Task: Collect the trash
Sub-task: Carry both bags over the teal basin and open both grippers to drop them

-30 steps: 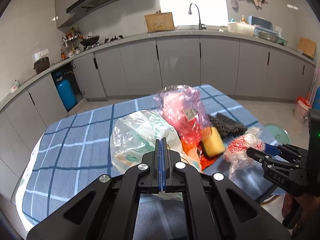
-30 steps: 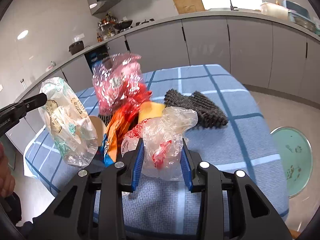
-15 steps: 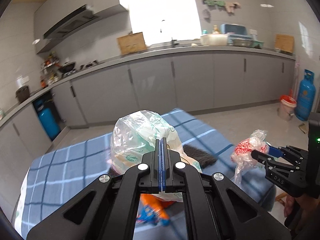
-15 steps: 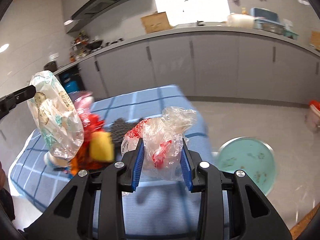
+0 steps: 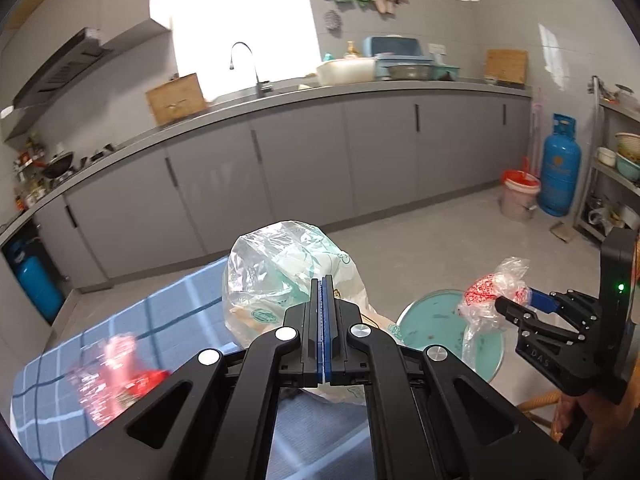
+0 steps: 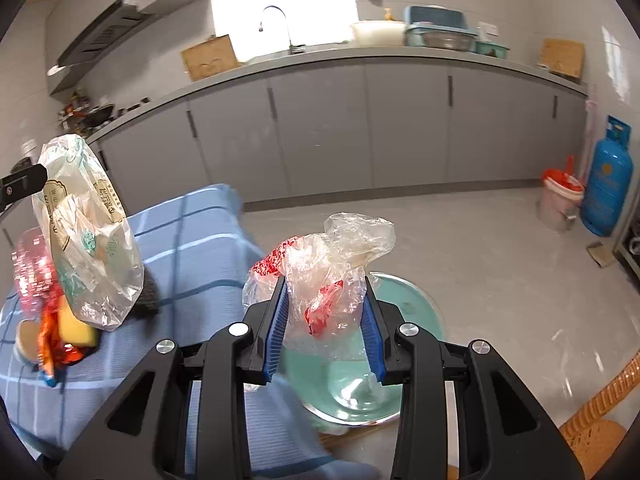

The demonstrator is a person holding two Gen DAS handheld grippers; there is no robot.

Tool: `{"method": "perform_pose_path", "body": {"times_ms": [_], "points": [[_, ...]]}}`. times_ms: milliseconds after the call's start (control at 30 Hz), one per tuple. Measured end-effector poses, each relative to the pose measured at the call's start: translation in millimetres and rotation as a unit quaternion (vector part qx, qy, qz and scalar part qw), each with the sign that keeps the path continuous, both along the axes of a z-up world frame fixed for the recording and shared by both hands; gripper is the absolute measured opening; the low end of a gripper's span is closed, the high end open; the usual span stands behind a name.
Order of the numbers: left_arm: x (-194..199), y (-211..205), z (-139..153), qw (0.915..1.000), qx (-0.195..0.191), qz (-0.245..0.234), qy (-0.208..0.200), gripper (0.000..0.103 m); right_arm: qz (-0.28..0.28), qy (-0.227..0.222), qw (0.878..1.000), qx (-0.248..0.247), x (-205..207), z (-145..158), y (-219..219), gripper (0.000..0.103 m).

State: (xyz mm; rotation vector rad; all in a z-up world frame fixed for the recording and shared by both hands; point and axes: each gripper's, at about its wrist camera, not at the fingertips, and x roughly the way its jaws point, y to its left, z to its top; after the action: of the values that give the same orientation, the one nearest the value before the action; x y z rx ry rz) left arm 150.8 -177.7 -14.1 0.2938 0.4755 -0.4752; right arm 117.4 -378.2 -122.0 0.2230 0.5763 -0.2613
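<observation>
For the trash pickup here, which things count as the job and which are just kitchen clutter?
Job:
- clear green-printed plastic bag, pinched in left tool
- crumpled clear bag with red scraps, in right tool
- round teal basin on floor
- wrappers left on blue checked tablecloth

Clutter:
- blue gas cylinder
- red-lidded bucket

The left gripper (image 5: 322, 320) was matte black plastic with angular linked arms and triangular cut-outs; round silver screws sat at its joints; its fingers (image 5: 327, 322) wore blue ribbed pads; the right gripper (image 6: 325, 324) matched it, carrying a small green light on its body.
</observation>
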Motion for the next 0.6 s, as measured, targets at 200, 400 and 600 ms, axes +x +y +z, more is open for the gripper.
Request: {"method": "perform_pose_path", "body": {"times_ms": [200, 400, 600], "points": [[14.1, -51.2, -26.7, 0.9992, 0.013, -0.034, 0.016, 0.002, -0.028, 0.016, 0.999, -0.006, 4.3, -22.6, -32.1, 0.036], [27.5, -91.3, -59.7, 0.997, 0.019, -0.055, 0.05, 0.002, -0.043, 0.038, 0.998, -0.005, 16.6, -49.6, -58.1, 0.036], [41.5, -116.0, -91.0, 0.9933, 0.034, -0.071, 0.085, 0.002, -0.044, 0.05, 0.998, 0.005, 32.3, -68.6, -71.4, 0.039]]}}
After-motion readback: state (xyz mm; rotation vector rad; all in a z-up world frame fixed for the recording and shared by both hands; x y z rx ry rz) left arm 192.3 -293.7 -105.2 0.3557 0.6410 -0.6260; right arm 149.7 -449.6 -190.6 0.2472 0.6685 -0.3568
